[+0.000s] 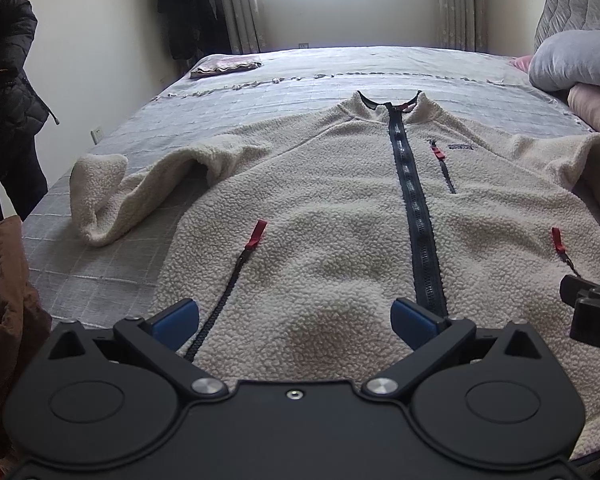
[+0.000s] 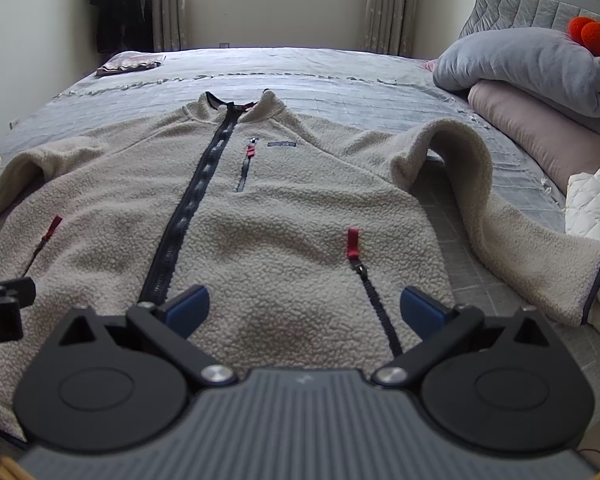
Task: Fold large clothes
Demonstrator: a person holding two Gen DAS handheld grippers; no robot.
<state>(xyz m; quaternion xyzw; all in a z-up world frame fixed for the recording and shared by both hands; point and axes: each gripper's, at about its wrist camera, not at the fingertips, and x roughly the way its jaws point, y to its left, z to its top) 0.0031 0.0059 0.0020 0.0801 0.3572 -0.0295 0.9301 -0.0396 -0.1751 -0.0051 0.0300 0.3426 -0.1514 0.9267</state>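
Now our left gripper (image 1: 295, 322) and right gripper (image 2: 304, 312), jaws spread and empty, hover over the hem of a cream fleece jacket (image 1: 340, 208) lying flat on the bed (image 1: 260, 80); we should pinch the hem corners evenly before folding.

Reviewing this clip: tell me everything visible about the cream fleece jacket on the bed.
The cream fleece jacket lies front-up and spread flat on the grey checked bedspread, collar toward the window. It looks like thick curly pile. A dark centre zipper is closed to the collar; a chest pocket and two side pockets have red pulls. Both sleeves lie out to the sides, rumpled and partly humped. The left gripper and right gripper hover over the hem, jaws wide open, holding nothing.
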